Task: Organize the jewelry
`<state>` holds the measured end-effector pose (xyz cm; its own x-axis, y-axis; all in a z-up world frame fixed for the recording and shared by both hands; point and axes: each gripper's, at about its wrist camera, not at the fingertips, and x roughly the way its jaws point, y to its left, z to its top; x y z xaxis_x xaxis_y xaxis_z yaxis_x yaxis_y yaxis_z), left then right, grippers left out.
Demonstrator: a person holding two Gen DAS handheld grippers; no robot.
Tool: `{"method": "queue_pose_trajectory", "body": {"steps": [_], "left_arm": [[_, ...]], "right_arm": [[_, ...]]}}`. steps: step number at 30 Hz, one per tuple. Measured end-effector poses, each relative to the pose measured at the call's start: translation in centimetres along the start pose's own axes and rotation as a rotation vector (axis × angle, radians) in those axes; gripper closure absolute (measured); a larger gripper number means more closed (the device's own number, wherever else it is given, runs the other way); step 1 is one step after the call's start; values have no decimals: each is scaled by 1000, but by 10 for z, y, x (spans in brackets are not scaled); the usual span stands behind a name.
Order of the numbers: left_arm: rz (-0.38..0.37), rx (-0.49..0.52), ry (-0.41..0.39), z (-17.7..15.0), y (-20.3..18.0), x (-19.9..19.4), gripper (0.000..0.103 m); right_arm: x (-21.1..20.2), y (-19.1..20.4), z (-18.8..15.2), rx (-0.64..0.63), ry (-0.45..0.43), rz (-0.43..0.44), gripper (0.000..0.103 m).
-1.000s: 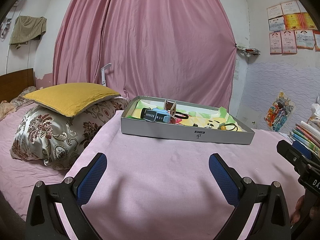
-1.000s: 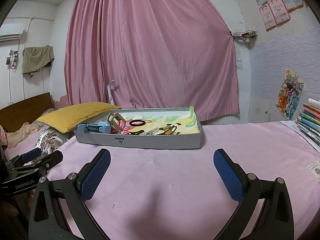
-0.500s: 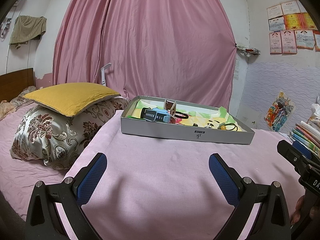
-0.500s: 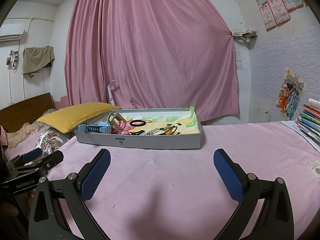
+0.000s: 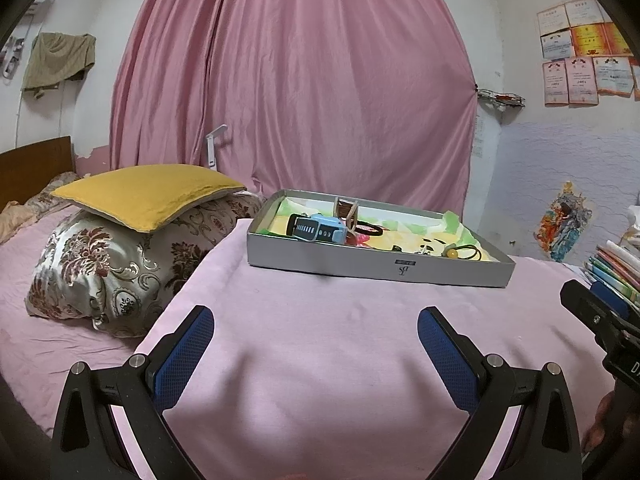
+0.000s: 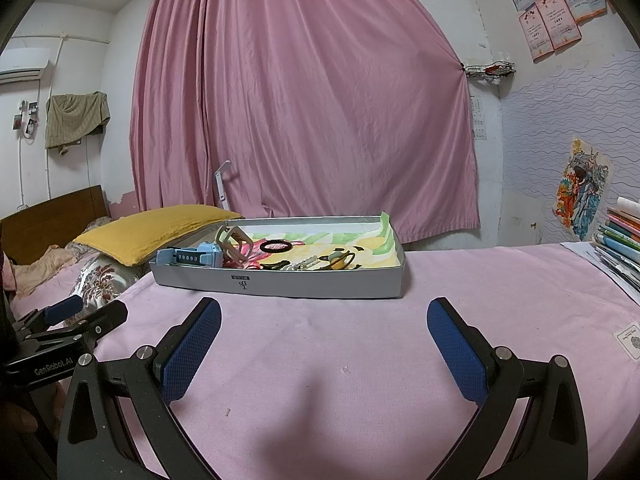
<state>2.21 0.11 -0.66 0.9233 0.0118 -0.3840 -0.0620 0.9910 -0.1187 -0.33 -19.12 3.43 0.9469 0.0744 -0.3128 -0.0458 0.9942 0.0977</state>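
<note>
From the left wrist camera I see my left gripper (image 5: 315,330) with its blue pads spread wide, nothing between them, held over the pink bedspread (image 5: 320,360). Ahead of it, well apart, the shallow grey tray (image 5: 380,268) sits on the bedspread, and the jewelry lies inside it: a light-blue watch (image 5: 318,229) at the tray's left end, a brown and beige bracelet (image 5: 346,212) just behind it, a black ring-shaped band (image 5: 370,229) near the middle, and a hair tie with a yellow bead (image 5: 460,251) toward the right end. A yellow pillow (image 5: 148,192) rests on a floral cushion (image 5: 104,264) left of the tray. The right gripper's body shows at the far right edge. From the right wrist camera, my right gripper (image 6: 324,330) is likewise spread apart and empty above the bedspread, the tray (image 6: 280,282) straight ahead with the watch (image 6: 192,258) at its left end, the black band (image 6: 276,245) midway, and the hair tie (image 6: 340,262) to the right. A stack of books (image 6: 620,236) sits at the right edge.
</note>
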Motion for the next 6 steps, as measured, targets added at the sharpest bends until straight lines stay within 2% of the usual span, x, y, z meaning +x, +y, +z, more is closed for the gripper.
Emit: {"method": "queue_pose_trajectory", "body": {"steps": [6], "left_arm": [[-10,9,-3,2,0,0,1]], "right_arm": [[1,2,0,-1,0,0,2]]}}
